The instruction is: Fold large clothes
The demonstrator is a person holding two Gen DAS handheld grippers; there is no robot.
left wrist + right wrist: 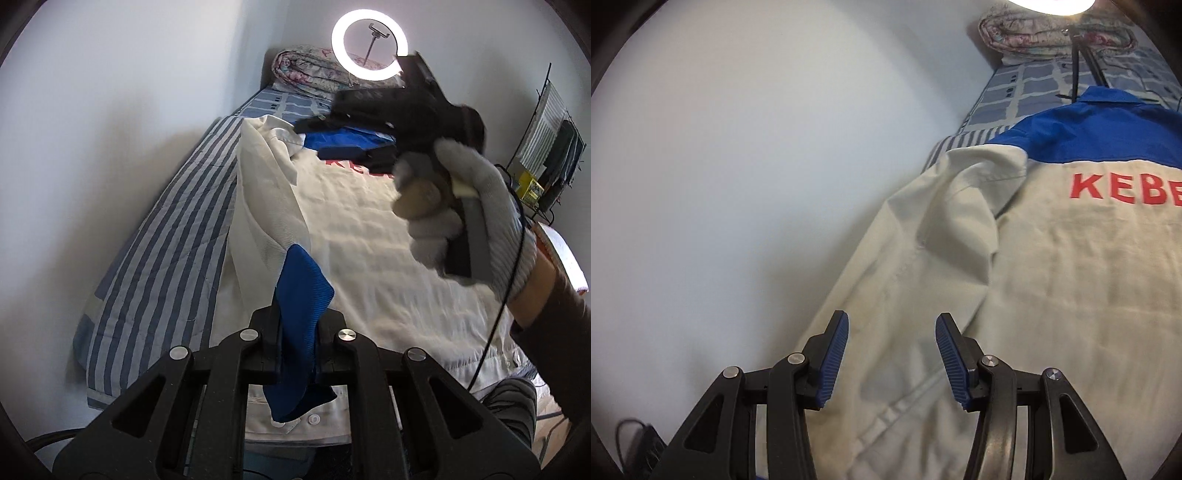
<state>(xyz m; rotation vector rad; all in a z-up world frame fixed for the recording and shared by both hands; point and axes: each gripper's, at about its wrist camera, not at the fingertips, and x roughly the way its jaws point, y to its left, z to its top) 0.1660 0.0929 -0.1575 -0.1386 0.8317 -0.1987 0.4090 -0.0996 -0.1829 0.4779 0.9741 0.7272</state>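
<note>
The fingers of the left gripper [295, 325] are clenched on the blue cuff [301, 314] of a cream work jacket [351, 229], and the sleeve [266, 206] rises from the cuff toward the shoulder. The fingers of the right gripper [891, 354] stand apart with nothing between them, hovering over the jacket's other cream sleeve [945, 236]. The jacket lies back-up on the bed [155, 258], its blue yoke [1100, 136] and red lettering [1126, 190] toward the far end, where a rolled floral quilt [306, 70] and a ring light [364, 44] stand. In the left view a gloved hand [465, 206] carries the right gripper above the cloth, blurred.

The risk here is the thin pinch: only the cuff is gripped, so a hard pull across the body could slip it free or drag the whole jacket askew on the striped cover. The trailing cable [495, 314] could also snag the fabric.
</note>
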